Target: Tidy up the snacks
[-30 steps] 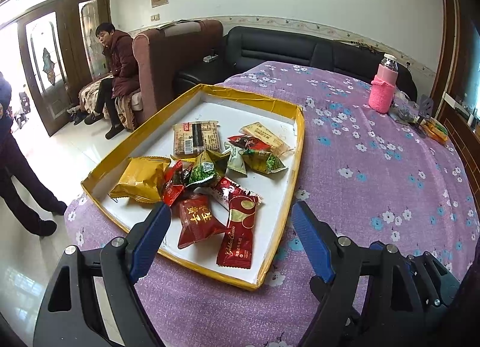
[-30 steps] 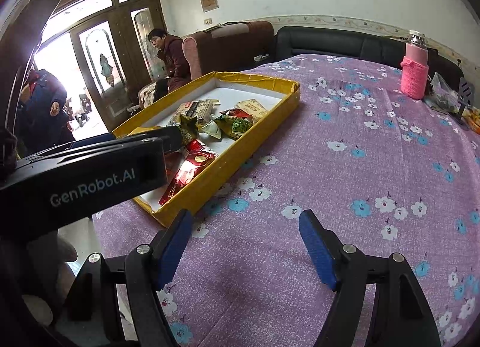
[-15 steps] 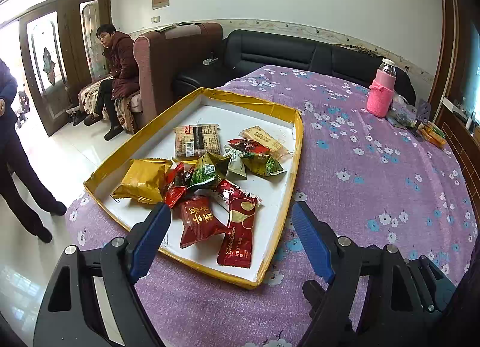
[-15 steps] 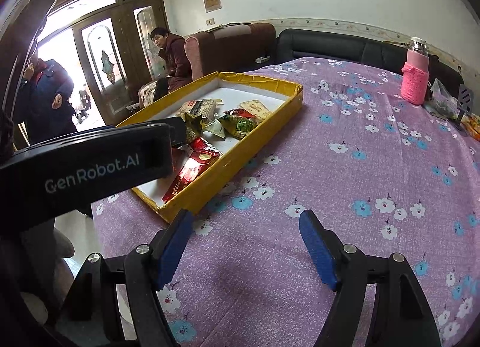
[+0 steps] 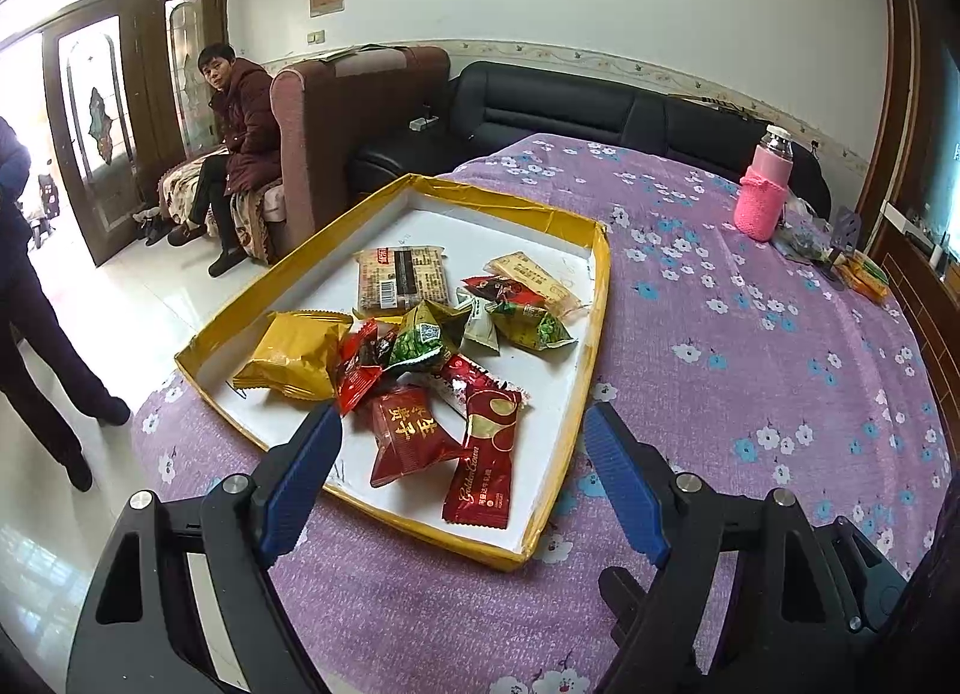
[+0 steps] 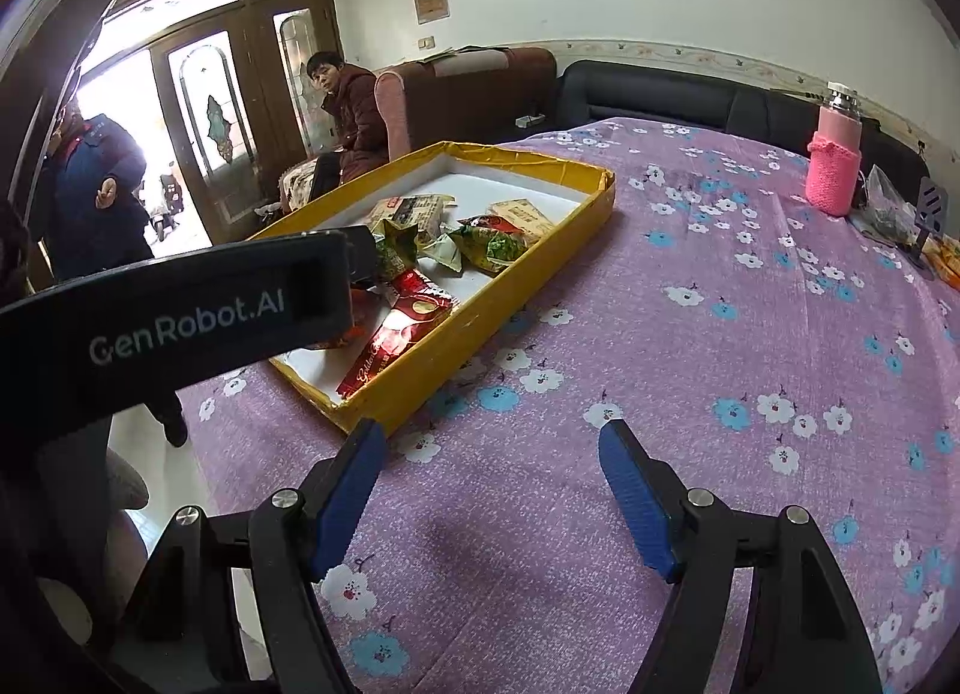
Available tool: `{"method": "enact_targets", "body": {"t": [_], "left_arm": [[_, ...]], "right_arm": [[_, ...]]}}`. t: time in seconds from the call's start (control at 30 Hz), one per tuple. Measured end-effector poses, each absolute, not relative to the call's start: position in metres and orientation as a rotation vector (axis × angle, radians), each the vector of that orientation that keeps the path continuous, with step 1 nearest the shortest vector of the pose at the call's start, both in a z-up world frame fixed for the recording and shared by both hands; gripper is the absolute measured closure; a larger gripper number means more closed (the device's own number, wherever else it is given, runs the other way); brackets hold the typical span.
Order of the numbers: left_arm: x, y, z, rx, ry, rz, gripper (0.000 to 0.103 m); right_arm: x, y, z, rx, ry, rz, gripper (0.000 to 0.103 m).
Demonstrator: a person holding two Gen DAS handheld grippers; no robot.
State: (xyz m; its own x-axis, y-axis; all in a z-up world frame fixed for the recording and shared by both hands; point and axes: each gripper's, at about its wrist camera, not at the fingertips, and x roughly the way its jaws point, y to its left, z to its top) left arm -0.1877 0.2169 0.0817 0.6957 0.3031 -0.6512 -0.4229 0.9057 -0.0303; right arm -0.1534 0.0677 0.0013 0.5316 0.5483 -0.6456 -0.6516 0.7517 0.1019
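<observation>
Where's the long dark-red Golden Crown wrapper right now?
In the left wrist view, the long dark-red wrapper lies in the yellow-rimmed tray's near right corner, beside the squat red packet, just ahead of the open left gripper.

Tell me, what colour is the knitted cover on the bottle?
Pink; the bottle cover shows best in the right wrist view.

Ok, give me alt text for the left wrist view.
Open left gripper hovers over the near end of a yellow-rimmed tray of wrapped snacks on a purple floral tablecloth. A pink bottle stands far right.
</observation>
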Motion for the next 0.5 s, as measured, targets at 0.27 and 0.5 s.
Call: {"method": "enact_targets", "body": {"t": [0.27, 0.5], "left_arm": [[-0.1898, 0.2165, 0.0824, -0.184, 0.691, 0.405, 0.019], [-0.1891, 0.2162, 0.0818, -0.187, 0.694, 0.407, 0.019]], "right_arm": [[-0.1558, 0.0689, 0.0013, -0.162, 0.712, 0.724, 0.027], [-0.1574, 0.0692, 0.0012, -0.164, 0.714, 0.724, 0.027]]}}
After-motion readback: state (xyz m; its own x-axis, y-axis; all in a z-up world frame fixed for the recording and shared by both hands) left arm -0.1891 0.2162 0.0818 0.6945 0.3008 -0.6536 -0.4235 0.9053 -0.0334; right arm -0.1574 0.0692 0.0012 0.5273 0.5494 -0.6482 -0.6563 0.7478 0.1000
